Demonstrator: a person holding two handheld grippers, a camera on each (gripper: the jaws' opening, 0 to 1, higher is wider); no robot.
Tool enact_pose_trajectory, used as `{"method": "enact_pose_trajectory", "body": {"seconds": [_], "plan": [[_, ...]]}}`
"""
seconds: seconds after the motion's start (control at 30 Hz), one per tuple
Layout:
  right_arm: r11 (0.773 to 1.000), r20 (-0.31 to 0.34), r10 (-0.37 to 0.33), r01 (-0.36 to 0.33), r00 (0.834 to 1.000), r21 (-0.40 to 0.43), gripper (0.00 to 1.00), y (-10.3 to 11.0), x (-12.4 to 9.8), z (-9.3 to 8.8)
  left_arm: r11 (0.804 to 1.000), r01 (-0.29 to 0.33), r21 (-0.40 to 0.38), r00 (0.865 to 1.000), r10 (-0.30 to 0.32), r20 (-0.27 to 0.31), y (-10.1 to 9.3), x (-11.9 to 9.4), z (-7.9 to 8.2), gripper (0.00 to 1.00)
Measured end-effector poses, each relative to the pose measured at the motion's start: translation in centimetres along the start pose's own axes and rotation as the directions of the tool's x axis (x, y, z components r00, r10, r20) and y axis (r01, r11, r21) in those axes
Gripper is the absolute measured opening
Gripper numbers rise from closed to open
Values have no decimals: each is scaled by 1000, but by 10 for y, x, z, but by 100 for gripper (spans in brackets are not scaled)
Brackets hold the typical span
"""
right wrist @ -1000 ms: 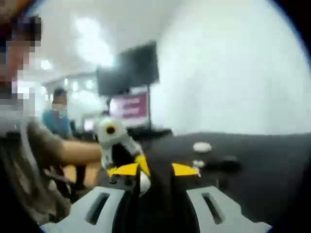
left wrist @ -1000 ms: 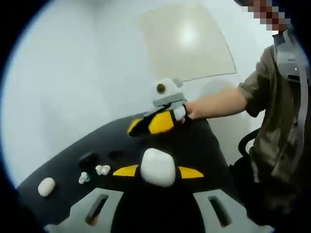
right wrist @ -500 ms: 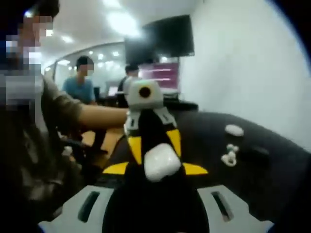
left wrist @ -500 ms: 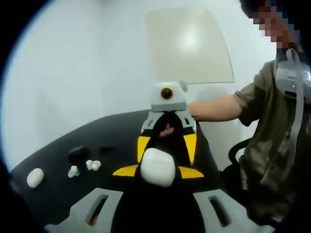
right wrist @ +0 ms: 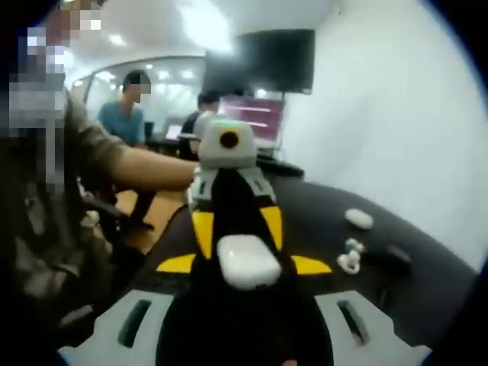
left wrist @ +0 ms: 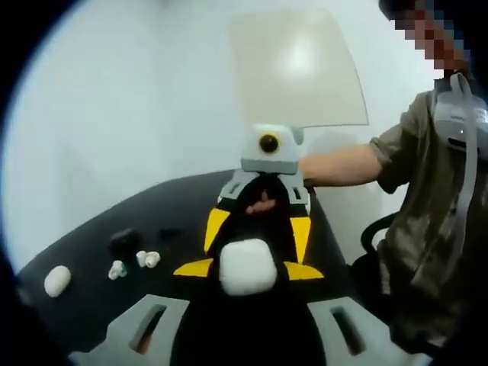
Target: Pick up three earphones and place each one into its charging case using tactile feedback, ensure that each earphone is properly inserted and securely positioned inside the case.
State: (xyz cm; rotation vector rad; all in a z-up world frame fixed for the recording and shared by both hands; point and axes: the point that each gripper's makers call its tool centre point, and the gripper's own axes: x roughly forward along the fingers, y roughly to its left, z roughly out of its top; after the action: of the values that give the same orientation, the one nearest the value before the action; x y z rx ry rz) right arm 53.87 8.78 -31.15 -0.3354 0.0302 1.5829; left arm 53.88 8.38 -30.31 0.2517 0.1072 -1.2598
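1. case (left wrist: 247, 266) sits right between the two grippers, up in the air over the black desk (left wrist: 91, 252). it is white, round and shut.
2. left gripper (left wrist: 247, 268) has its yellow tips pressed on both sides of the case, so it is clamped on it.
3. right gripper (right wrist: 245, 264) comes at the same case from the far side, nose to nose with the left one. its yellow tips look like they press on the case too, so it seems clamped on it as well.
4. little white earphones (left wrist: 145, 259) lie on the desk, off to the left of the left gripper and well apart from it. another white case (left wrist: 56, 280) lies further left. a small dark thing (left wrist: 122, 241) sits just behind the earphones; i cannot tell what it is.
5. in the right gripper view the earphones (right wrist: 350, 259) are off to its right, with the other white case (right wrist: 358, 219) past them.
6. what could go wrong: the case is smooth and round. if one gripper pulls or twists harder than the other, it could pop out and fall on the desk.
7. squeezing too hard could also make it slip out sideways.
8. the lid is not open yet, so no earphone can go in. prying it the wrong way could flip the case over.
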Motion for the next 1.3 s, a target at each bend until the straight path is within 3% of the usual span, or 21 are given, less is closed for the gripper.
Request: {"method": "enact_pose_trajectory", "body": {"seconds": [0.07, 0.13, 0.23, 0.3, 0.33, 0.43, 0.53, 0.57, 0.67, 0.87, 0.97, 1.03, 1.13, 1.23, 1.3], "plan": [[1000, -5, 1, -1, 1000, 23, 47, 0, 1, -1, 999, -18, -30, 997, 20, 73, 5, -7, 13, 32], [999, -10, -5, 6, 1000, 42, 48, -1, 1, -2, 997, -35, -70, 985, 47, 166, 12, -16, 28, 31], [994, -35, -32, 35, 999, 108, 49, -7, 2, -7, 989, -87, -122, 954, 118, 276, 27, -32, 44, 31], [988, -48, -39, 46, 998, 144, 49, -11, 4, -9, 983, -117, -144, 935, 158, 318, 36, -40, 49, 31], [983, -63, -52, 62, 997, 175, 50, -13, 5, -12, 980, -134, -148, 930, 176, 324, 40, -43, 50, 31], [985, -63, -71, 80, 996, 155, 50, -11, 9, -10, 978, -146, -151, 922, 190, 338, 42, -46, 51, 31], [991, -49, -70, 76, 996, 111, 45, -6, 10, -6, 979, -146, -144, 927, 187, 325, 42, -43, 49, 31], [994, -46, -15, 20, 999, 104, 36, 5, 9, -5, 979, -150, -138, 931, 187, 315, 42, -41, 48, 31], [995, -54, -43, 48, 998, 90, 34, 2, 6, -8, 981, -151, -123, 938, 182, 296, 40, -38, 45, 31], [994, -67, -50, 56, 996, 90, 33, 1, 3, -10, 979, -154, -132, 932, 188, 310, 40, -38, 48, 30], [997, -73, -69, 72, 995, 35, 33, -1, 2, -9, 978, -168, -127, 929, 200, 311, 41, -38, 48, 30], [992, -78, -112, 107, 991, -68, 32, -4, -2, -5, 976, -181, -123, 926, 211, 314, 42, -39, 49, 29], [975, -98, -173, 156, 980, -158, 32, -7, -7, -2, 974, -188, -125, 921, 219, 322, 44, -42, 50, 29], [958, -71, -242, 226, 968, -178, 32, -13, -18, 5, 974, -188, -127, 918, 221, 330, 44, -44, 51, 29], [940, -46, -313, 303, 948, -159, 32, -25, -34, 9, 974, -188, -128, 917, 221, 333, 45, -45, 51, 29]]}}
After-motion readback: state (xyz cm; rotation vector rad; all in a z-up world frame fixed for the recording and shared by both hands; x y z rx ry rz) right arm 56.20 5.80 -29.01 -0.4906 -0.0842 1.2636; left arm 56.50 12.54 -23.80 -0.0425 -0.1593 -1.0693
